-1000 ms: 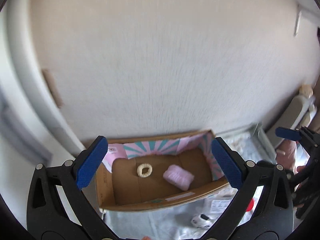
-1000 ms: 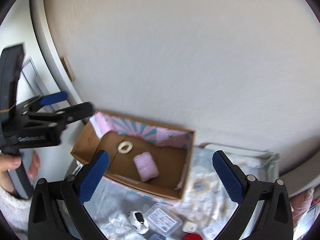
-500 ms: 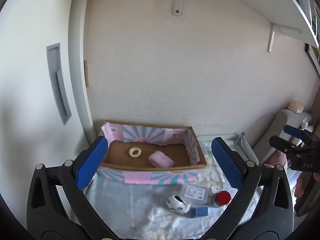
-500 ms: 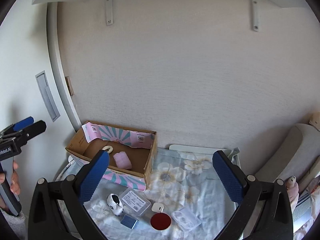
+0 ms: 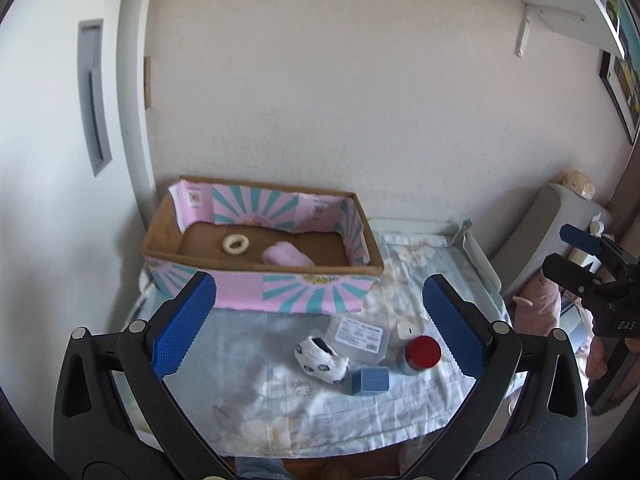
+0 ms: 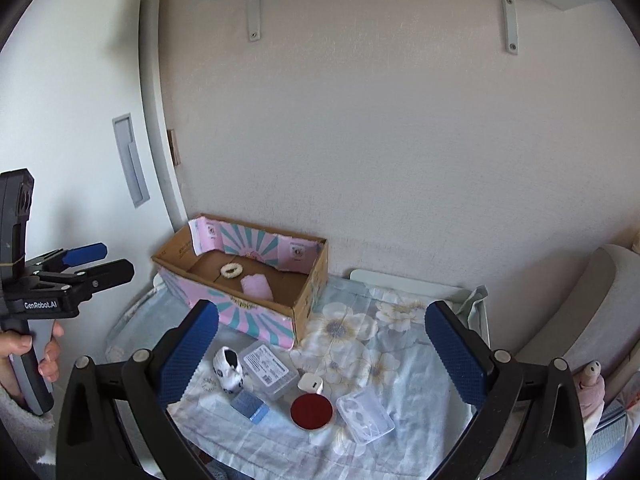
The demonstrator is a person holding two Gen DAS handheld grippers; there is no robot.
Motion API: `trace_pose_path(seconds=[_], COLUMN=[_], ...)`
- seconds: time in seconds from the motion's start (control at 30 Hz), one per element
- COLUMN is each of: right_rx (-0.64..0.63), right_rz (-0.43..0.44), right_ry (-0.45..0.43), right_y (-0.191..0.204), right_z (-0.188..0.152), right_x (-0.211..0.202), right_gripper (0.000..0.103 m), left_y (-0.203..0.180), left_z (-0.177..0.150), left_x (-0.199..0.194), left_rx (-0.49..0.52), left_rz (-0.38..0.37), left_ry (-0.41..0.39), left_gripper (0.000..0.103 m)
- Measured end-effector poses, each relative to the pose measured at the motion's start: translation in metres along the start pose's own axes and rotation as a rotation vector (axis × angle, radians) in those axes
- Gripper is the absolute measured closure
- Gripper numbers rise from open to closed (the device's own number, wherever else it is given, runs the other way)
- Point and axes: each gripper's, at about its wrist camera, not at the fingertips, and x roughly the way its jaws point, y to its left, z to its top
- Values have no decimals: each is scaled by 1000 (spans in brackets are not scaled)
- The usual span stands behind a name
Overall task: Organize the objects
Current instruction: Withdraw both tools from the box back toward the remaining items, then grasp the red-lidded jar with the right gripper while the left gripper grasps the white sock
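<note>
We hold the left gripper [image 5: 318, 322] with jaws spread wide and nothing between them, low in the frame above the floral cloth [image 5: 280, 408]. The right gripper [image 6: 322, 350] is likewise wide and empty. The cardboard box [image 6: 304, 312] (pink and teal sunburst print) sits left of centre against the wall; inside lie a cream ring [image 6: 229, 270] and a pink roll [image 6: 257, 287], apart from each other. In front of the box, clustered on the cloth: a patterned baby sock [image 6: 229, 371], a blue cube [image 6: 249, 405], a labelled clear case [image 6: 269, 369], a small white charger [image 6: 311, 383], a red-lidded jar [image 6: 311, 409] and a clear tray [image 6: 365, 415].
</note>
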Motion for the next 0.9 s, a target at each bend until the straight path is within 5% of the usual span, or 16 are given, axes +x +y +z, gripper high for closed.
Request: trace_pose_path(seconds=[0.37,0.63,0.9], right_rx=[15,-3,-21], right_rz=[-22,5,28], right_ry=[78,174,221], right_y=[-3,12,17], right_z=[-82,-137,-159], right_x=[48,89,119], right_gripper=[0,24,30], left_y=[-5,5,13], left_z=[-71,-101,-120], left_x=[87,137,169], left_rx=[13,0,-19], left_rz=[-57,-54,-53], left_ry=[112,188,247], left_gripper=[0,5,16])
